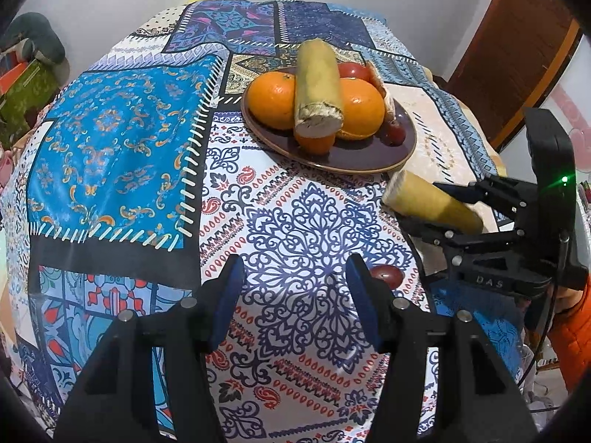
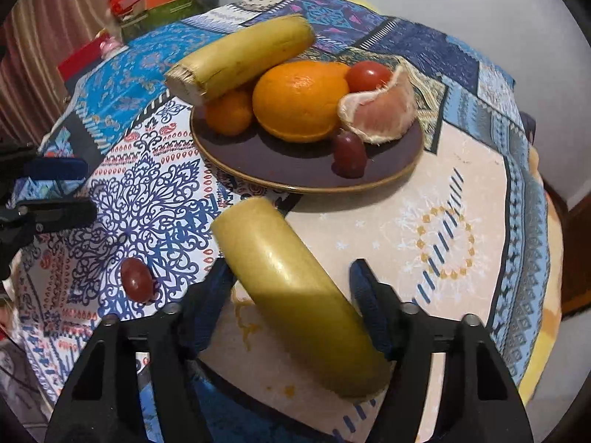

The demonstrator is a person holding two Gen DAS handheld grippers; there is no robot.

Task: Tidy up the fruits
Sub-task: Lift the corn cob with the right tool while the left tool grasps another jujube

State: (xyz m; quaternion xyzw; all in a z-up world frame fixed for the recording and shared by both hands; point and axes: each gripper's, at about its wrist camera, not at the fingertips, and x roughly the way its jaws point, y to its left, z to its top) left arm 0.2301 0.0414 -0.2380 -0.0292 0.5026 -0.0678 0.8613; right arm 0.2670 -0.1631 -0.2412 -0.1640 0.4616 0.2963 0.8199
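Here, the plate (image 2: 306,181) already holds oranges (image 2: 299,99), a banana piece (image 2: 240,55), tomato (image 2: 369,75), pomelo wedge (image 2: 380,110) and grape (image 2: 349,155), while the right gripper (image 2: 291,295) grips a second banana piece (image 2: 291,288) near it and the empty, open left gripper (image 1: 295,288) hovers beside a stray grape (image 1: 386,276).
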